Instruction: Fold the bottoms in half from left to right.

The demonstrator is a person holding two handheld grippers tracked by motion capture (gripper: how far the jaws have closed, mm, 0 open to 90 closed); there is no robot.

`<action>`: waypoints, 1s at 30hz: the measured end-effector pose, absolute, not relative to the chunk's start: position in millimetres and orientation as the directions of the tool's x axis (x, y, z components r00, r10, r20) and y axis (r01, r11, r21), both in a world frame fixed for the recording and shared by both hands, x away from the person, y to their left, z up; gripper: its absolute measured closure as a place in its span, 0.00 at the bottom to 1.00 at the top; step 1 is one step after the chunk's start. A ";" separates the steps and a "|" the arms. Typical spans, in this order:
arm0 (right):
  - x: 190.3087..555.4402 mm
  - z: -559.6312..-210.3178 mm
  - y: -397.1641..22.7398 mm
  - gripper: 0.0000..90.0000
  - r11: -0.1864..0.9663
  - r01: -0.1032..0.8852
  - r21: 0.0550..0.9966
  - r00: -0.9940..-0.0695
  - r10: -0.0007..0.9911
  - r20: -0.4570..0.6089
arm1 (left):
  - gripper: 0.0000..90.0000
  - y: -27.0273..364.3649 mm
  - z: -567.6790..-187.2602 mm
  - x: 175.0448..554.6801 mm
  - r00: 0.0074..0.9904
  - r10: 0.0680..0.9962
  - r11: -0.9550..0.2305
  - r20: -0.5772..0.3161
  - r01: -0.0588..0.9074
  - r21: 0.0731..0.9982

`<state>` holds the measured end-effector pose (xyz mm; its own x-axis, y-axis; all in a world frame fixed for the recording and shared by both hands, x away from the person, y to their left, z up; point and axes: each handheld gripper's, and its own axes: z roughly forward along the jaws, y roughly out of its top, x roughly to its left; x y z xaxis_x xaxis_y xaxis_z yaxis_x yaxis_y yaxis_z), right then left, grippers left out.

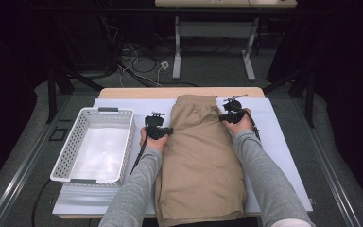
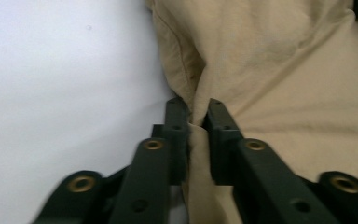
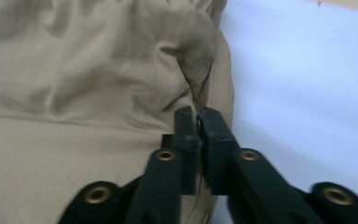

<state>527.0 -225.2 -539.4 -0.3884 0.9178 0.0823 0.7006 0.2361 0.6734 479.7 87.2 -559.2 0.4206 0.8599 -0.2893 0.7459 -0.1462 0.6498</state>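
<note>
White sheeting is covering the surface [image 1: 283,156], and a wooden edge is showing along its far side. Lying down the middle of it, from the near edge almost to the far one, are the tan shorts [image 1: 201,165], spread flat with the gathered waistband at the far end. Sitting just left of the shorts is the white perforated basket [image 1: 71,156], with grey handles at its two short ends. Grey-sleeved forearms are reaching in from the near side, one along each flank of the garment. The left gripper [image 1: 166,131] is resting at the left edge of the shorts, and in the left gripper view its jaws are pinching a fold of tan cloth [image 2: 196,126] drawn up between them. The right gripper [image 1: 223,118] is sitting at the right edge nearer the waistband, and in the right gripper view its jaws are pressed nearly together on the hem [image 3: 198,116] there.
</note>
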 end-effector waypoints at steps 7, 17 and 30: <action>526.4 -541.6 -231.2 0.71 0.214 0.719 0.661 -0.363 0.927 0.095 | 0.64 84.0 -542.7 486.6 0.432 0.870 -0.165 -0.240 0.712 0.683; 518.7 -544.5 -235.7 0.59 0.159 0.737 0.657 -0.327 0.935 0.140 | 0.61 81.7 -543.7 505.7 0.423 0.877 -0.164 -0.230 0.711 0.683; 510.2 -551.9 -234.8 0.96 0.176 0.736 0.654 -0.358 0.921 0.155 | 0.86 76.7 -557.7 514.2 0.461 0.847 -0.199 -0.264 0.736 0.647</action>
<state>510.2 -234.8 -551.9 -0.3575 0.9210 0.1548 0.7362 0.1760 0.6535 514.2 76.7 -557.7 0.4613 0.8469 -0.2645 0.7359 -0.1987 0.6473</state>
